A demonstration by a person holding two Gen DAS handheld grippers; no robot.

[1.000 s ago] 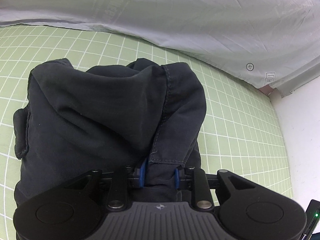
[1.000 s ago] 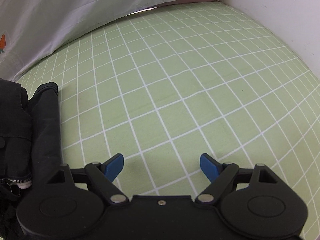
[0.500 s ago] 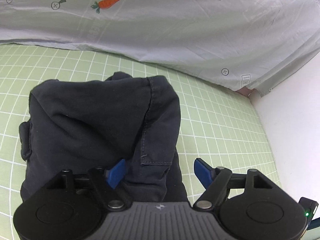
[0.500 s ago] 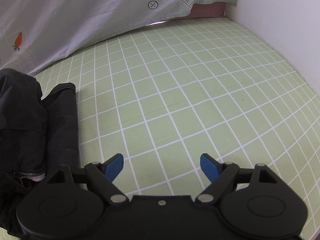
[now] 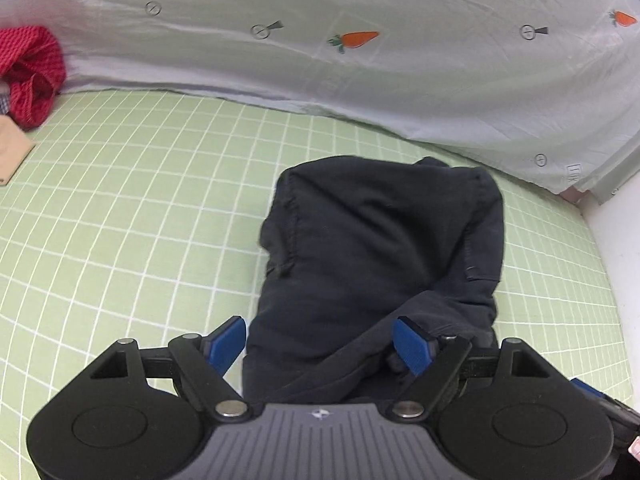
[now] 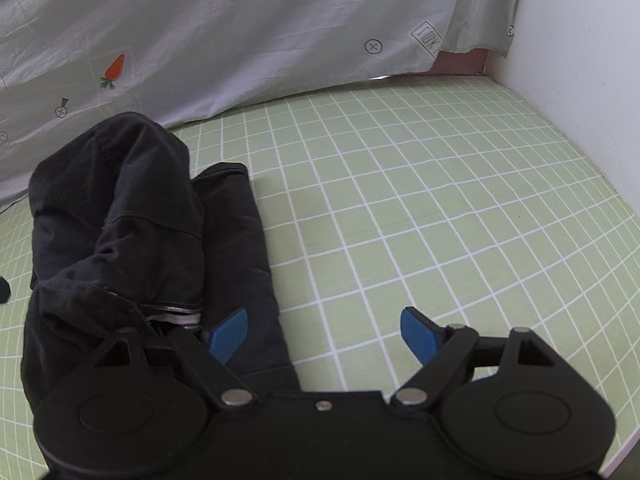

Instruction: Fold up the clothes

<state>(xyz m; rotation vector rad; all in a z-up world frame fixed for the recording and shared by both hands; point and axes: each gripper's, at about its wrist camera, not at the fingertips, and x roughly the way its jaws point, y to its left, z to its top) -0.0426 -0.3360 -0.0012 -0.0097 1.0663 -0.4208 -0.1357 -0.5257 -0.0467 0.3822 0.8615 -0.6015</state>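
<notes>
A dark navy garment (image 5: pixel 380 248), folded over into a thick bundle, lies on the green checked sheet (image 5: pixel 140 208). My left gripper (image 5: pixel 320 330) hovers over its near end. Its jaws are opening, and the cloth lies below and between the blue pads without being pressed. In the right wrist view the same garment (image 6: pixel 120 220) fills the left side, with a zipper edge showing near the bottom. My right gripper (image 6: pixel 324 320) stands open: its left pad is over the garment's right edge, its right pad over bare sheet, and it holds nothing.
A pale sheet printed with carrots (image 5: pixel 360 60) hangs along the back. A red checked cloth (image 5: pixel 32 76) is bunched at the far left beside a tan flat piece (image 5: pixel 12 148). A white wall (image 6: pixel 580 60) bounds the right side.
The left gripper let go of the garment's hem, opened wide and drew back and up. The right gripper also drew back, so more of the garment shows in its view.
</notes>
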